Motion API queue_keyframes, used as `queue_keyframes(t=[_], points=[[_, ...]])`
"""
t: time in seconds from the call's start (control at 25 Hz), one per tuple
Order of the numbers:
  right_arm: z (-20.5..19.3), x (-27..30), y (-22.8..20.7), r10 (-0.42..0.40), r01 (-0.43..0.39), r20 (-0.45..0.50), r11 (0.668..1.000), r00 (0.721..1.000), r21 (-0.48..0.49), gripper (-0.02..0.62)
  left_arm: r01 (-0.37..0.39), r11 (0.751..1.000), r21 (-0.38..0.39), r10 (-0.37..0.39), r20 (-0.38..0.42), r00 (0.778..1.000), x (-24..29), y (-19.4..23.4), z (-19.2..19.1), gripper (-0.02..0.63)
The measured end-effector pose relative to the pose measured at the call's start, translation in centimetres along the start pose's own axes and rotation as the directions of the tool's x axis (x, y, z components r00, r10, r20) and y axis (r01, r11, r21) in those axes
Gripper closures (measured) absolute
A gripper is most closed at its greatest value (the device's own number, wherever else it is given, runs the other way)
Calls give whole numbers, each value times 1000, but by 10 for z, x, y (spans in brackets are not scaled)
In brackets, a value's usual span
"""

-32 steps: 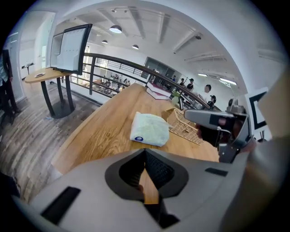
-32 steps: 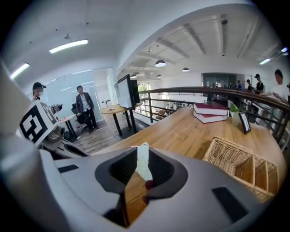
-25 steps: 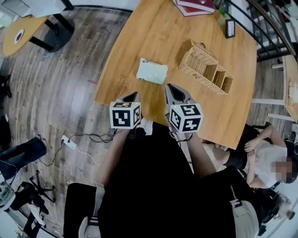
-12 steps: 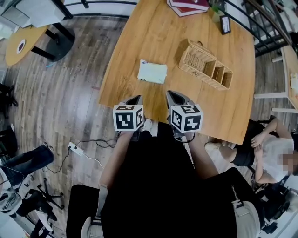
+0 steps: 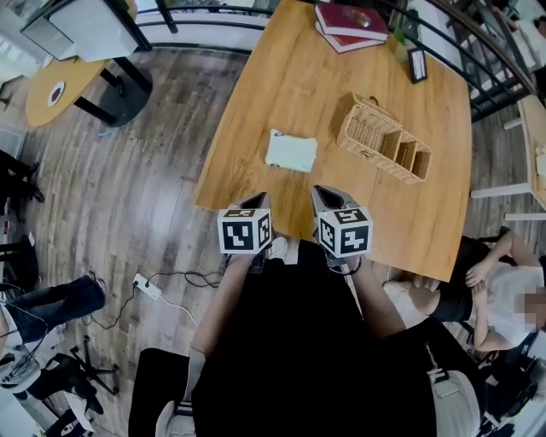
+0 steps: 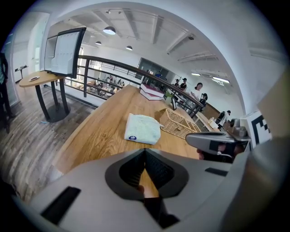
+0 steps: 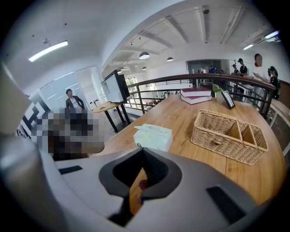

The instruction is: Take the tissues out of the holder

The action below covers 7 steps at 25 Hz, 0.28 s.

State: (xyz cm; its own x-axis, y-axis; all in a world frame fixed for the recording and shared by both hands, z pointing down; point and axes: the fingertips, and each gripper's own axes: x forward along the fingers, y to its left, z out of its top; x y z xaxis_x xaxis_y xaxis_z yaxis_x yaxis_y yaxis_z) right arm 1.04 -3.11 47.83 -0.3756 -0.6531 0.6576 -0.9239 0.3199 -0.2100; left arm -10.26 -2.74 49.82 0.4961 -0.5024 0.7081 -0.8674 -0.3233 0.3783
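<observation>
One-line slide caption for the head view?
Left gripper and right gripper, both shut, poised at the table edge; tissue pack lies apart from the wicker holder.

Open-plan office, as far as I can tell. I stand at big wooden table [image 5: 281, 85] on plank floor [image 5: 128, 188]. Dark metal railing [image 6: 118, 65] along edge. Display screen on stand [image 7: 115, 88], round side table [image 5: 64, 85], stacked books [image 5: 354, 21], power strip [image 5: 147, 286] trailing cable. Round ceiling lamps [image 6: 108, 30]; people standing about beyond.

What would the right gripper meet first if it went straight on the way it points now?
Probably the tissue pack on the table, though it might touch the table just before it.
</observation>
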Motion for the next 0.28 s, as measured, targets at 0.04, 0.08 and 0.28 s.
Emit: queue_keyframes(t=[0.04, 0.08, 0.28], points=[[0, -2, 1, -3, 3, -1, 1000, 1000, 2, 584, 2, 1000, 0, -2, -4, 1000, 0, 0, -2, 594], [-1, -3, 1, -5, 5, -3, 1000, 1000, 6, 584, 4, 1000, 1, -4, -10, 1000, 0, -1, -3, 594], [11, -5, -3, -12, 11, 16, 1000, 1000, 14, 584, 10, 1000, 27, -10, -13, 1000, 6, -5, 6, 594]])
